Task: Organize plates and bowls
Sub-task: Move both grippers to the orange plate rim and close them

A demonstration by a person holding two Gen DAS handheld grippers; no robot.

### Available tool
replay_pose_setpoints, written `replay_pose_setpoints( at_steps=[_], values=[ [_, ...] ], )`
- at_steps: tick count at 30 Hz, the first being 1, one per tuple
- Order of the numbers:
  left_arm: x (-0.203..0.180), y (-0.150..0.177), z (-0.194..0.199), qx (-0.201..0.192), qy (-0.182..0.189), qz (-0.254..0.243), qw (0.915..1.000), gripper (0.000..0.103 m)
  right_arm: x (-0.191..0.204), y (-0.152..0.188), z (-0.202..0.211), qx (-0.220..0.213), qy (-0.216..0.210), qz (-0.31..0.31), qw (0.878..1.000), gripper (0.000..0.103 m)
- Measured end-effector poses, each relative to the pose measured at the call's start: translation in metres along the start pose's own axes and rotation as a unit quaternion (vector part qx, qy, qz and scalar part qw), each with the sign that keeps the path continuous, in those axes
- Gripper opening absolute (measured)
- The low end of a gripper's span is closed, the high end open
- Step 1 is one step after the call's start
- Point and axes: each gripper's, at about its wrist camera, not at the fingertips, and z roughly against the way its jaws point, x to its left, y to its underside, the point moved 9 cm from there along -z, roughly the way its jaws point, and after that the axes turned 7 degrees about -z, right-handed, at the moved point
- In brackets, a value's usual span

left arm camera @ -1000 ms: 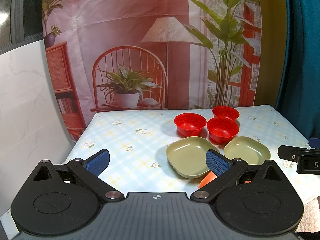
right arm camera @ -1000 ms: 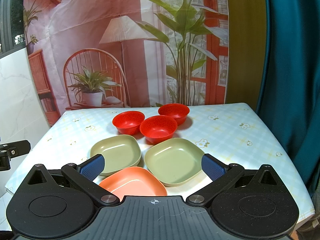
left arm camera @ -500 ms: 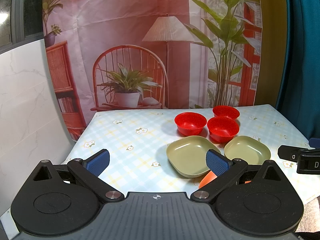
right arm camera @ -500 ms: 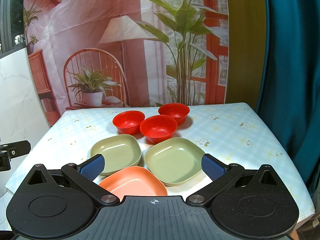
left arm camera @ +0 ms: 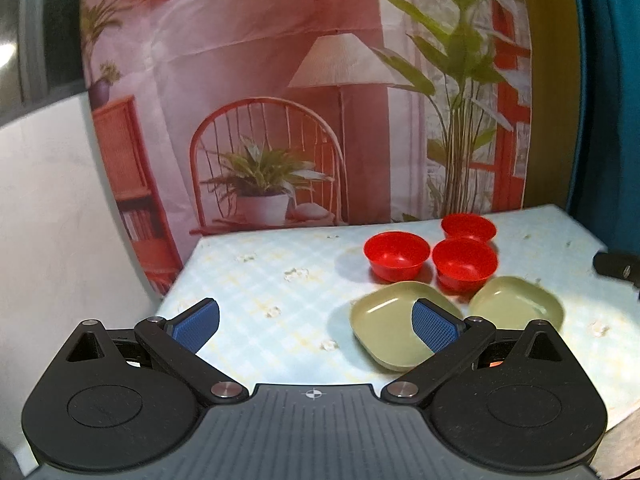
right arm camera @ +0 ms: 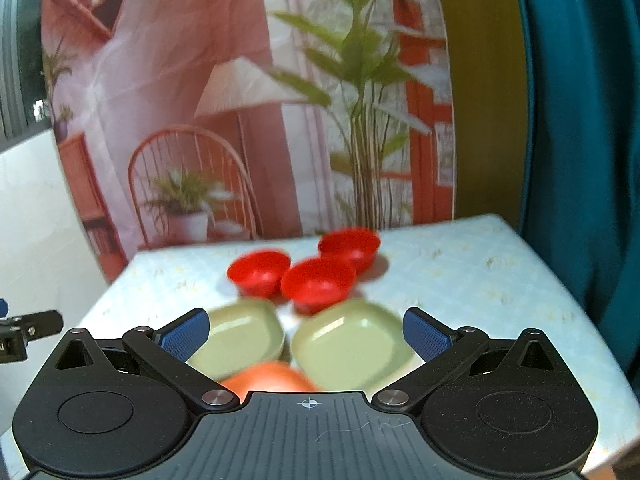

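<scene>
Three red bowls [left arm camera: 397,255] [left arm camera: 464,265] [left arm camera: 468,227] stand grouped at the back of the table, also in the right wrist view [right arm camera: 318,283]. Two green square plates [left arm camera: 384,328] [left arm camera: 516,307] lie in front of them; the right wrist view shows them too [right arm camera: 240,338] [right arm camera: 352,348]. An orange plate [right arm camera: 272,378] lies nearest, partly hidden by my right gripper body. My left gripper [left arm camera: 316,322] is open and empty, above the table's left front. My right gripper [right arm camera: 306,330] is open and empty, above the plates.
The table [left arm camera: 260,280] has a light checked cloth with flowers. A printed backdrop [left arm camera: 280,120] hangs behind it, a teal curtain [right arm camera: 580,120] at right, a white wall [left arm camera: 48,220] at left. The right gripper's tip [left arm camera: 618,266] shows at the left wrist view's right edge.
Both grippers have started moving forward and down toward the table; the views are now blurred and the dishes sit lower and larger. Both stay open.
</scene>
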Motion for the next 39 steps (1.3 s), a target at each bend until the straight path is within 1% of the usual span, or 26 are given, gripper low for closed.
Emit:
replay_pose_setpoints(
  at_steps=[2, 3, 5, 7, 10, 12, 14, 16, 18, 21, 26, 30, 35, 38, 39],
  values=[
    [-0.003, -0.001, -0.012, 0.005, 0.002, -0.011, 0.9999, 0.103, 0.001, -0.006, -0.009, -0.011, 0.004, 0.033, 0.999, 0.103],
    [-0.004, -0.001, -0.016, 0.006, 0.004, -0.010, 0.9999, 0.103, 0.000, -0.010, -0.015, -0.009, 0.004, 0.046, 0.999, 0.103],
    [-0.005, 0.001, -0.026, 0.006, 0.008, -0.003, 0.9999, 0.103, -0.001, -0.006, -0.030, 0.004, 0.000, 0.059, 0.998, 0.103],
    [-0.006, 0.003, -0.037, 0.000, 0.013, 0.008, 0.9999, 0.103, -0.001, 0.002, -0.045, 0.021, -0.008, 0.059, 0.998, 0.103],
    [-0.013, 0.010, -0.054, -0.012, 0.026, 0.015, 0.9995, 0.103, -0.004, 0.013, -0.063, 0.024, -0.017, 0.046, 0.999, 0.103],
    [-0.020, 0.018, -0.066, -0.005, 0.027, 0.005, 0.9996, 0.101, -0.004, 0.024, -0.076, 0.042, -0.019, 0.042, 0.998, 0.103],
    [-0.029, 0.027, -0.077, 0.001, 0.039, -0.001, 0.9993, 0.101, -0.003, 0.036, -0.086, 0.055, -0.021, 0.044, 0.997, 0.103],
    [-0.037, 0.036, -0.085, 0.009, 0.053, -0.004, 0.9985, 0.097, -0.005, 0.049, -0.095, 0.070, -0.021, 0.038, 0.997, 0.103],
    [-0.044, 0.044, -0.094, 0.023, 0.063, -0.006, 0.9977, 0.097, -0.007, 0.058, -0.100, 0.079, -0.020, 0.028, 0.996, 0.103],
    [-0.050, 0.053, -0.102, 0.033, 0.077, -0.004, 0.9965, 0.097, -0.013, 0.069, -0.105, 0.085, -0.014, 0.018, 0.996, 0.103],
    [-0.061, 0.065, -0.111, 0.056, 0.099, -0.004, 0.9935, 0.096, -0.022, 0.083, -0.109, 0.099, -0.012, -0.007, 0.995, 0.103],
    [-0.066, 0.077, -0.115, 0.080, 0.113, 0.001, 0.9903, 0.094, -0.026, 0.092, -0.110, 0.111, -0.006, -0.007, 0.994, 0.102],
    [-0.073, 0.088, -0.117, 0.094, 0.126, 0.005, 0.9875, 0.093, -0.025, 0.101, -0.109, 0.124, 0.001, 0.004, 0.992, 0.101],
    [-0.079, 0.092, -0.115, 0.096, 0.136, 0.001, 0.9860, 0.090, -0.026, 0.106, -0.109, 0.133, 0.006, 0.002, 0.991, 0.099],
    [-0.081, 0.093, -0.115, 0.097, 0.140, 0.000, 0.9854, 0.087, -0.028, 0.107, -0.110, 0.137, 0.008, 0.002, 0.991, 0.095]
  ],
)
